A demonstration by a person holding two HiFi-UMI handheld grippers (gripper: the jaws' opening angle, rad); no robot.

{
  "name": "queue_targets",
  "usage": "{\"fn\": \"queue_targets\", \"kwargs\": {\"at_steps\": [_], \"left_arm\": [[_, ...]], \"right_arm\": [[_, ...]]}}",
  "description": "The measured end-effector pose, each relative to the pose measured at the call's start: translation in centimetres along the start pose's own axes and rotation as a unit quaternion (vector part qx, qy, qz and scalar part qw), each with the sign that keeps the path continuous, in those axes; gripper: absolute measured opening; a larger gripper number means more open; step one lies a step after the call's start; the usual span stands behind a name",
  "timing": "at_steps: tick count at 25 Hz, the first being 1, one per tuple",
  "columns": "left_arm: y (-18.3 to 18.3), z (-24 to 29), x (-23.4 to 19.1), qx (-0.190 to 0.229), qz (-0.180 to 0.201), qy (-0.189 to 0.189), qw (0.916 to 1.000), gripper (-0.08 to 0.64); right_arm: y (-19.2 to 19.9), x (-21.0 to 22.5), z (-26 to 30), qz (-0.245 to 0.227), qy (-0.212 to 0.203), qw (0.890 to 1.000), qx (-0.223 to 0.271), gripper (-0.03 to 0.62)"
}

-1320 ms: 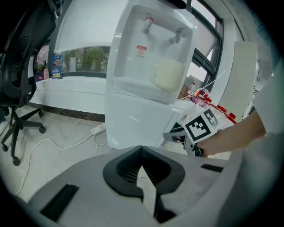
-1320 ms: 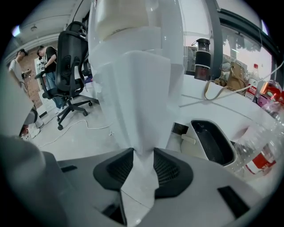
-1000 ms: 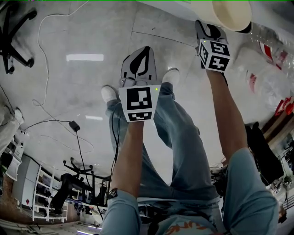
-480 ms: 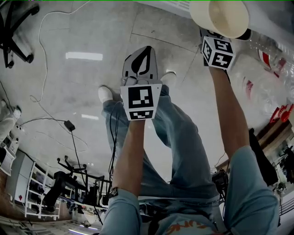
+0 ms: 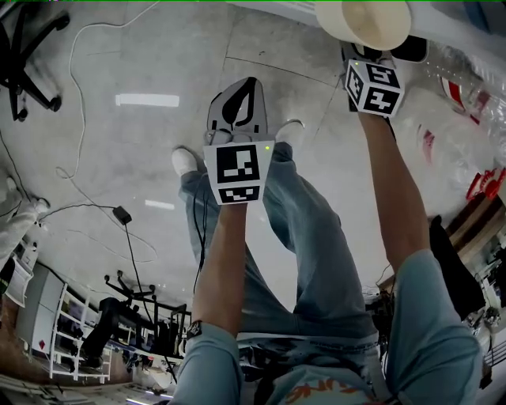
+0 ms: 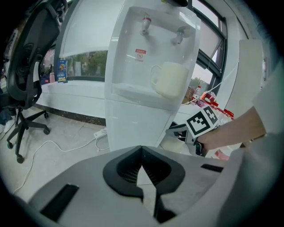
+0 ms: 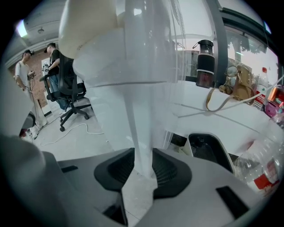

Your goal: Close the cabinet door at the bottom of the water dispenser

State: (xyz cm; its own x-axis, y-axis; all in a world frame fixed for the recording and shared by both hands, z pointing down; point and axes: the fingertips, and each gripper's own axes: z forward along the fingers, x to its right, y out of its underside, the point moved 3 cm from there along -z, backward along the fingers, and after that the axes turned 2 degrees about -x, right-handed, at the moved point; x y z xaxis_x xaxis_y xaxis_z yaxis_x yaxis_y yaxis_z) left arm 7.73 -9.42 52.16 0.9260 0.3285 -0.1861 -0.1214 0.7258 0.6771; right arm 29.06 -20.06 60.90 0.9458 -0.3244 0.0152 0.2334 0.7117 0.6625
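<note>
The white water dispenser [image 6: 146,115] stands ahead with a cream mug [image 6: 171,80] on its drip shelf. My right gripper [image 6: 174,131] reaches in at the right side of its lower cabinet. In the right gripper view the cabinet door's thin white edge [image 7: 141,133] runs upright between the jaws of the right gripper [image 7: 143,166]. The jaws have just been closing and the pads [image 7: 164,170] sit against the edge on both sides. From the head view the mug [image 5: 368,20] hides most of the right gripper [image 5: 365,57]. My left gripper [image 5: 249,83] hangs shut and empty over the floor, short of the dispenser.
An office chair [image 6: 26,75] stands left of the dispenser, with a power strip and white cable [image 6: 100,133] on the floor. Plastic bottles [image 5: 466,119] lie at the right. Two people [image 7: 26,80] stand far off by another chair [image 7: 66,93].
The head view has shifted a little. Both grippers stay about where they were, the right one still under the mug.
</note>
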Motion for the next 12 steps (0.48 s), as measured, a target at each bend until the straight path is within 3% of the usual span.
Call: {"fn": "queue_targets", "kwargs": {"at_steps": [12], "left_arm": [[-2.4,-6.8,0.3,0.016,0.043,0.06,0.9971,0.011]], "right_arm": [[-0.8,-7.1,-10.8,0.054,0.012,0.998,0.033,0.07]]}}
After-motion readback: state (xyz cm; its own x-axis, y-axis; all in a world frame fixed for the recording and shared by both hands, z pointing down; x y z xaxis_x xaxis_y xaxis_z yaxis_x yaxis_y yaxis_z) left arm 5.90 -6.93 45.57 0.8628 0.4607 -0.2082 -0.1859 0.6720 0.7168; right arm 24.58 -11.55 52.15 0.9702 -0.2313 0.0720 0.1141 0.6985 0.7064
